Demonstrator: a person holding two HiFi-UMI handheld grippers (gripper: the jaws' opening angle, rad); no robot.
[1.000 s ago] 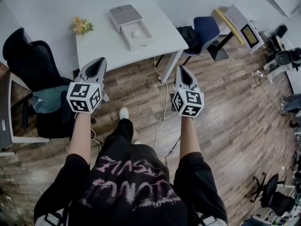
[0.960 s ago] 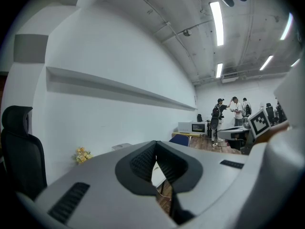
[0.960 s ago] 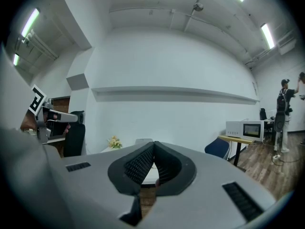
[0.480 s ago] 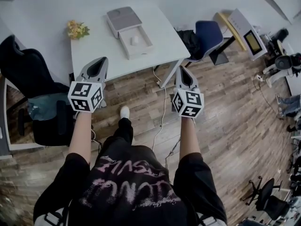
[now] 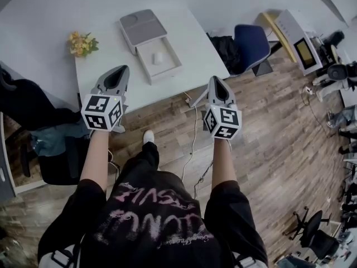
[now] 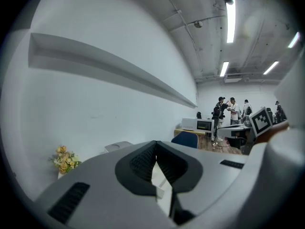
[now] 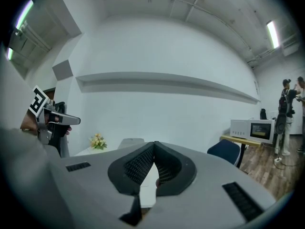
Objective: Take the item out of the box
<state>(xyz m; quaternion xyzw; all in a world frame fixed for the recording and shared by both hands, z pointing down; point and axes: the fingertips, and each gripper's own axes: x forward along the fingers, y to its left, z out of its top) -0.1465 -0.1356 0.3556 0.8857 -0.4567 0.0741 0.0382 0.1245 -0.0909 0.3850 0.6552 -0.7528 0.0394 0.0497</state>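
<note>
Nothing lifted yet: the small white item lies in the open box on the white table, with the grey lid just beside the box at its eleven o'clock and yellow flowers off at nine. The left gripper sits at the box's seven o'clock, jaws pressed together on nothing. The right gripper, at four o'clock by the table's near edge, is likewise closed and empty. Reach, grasp and lift all look to be ahead. Writing? The marker cubes show only black-and-white squares, the box has no readable label, and the shirt has upside-down lettering that is illegible.
</note>
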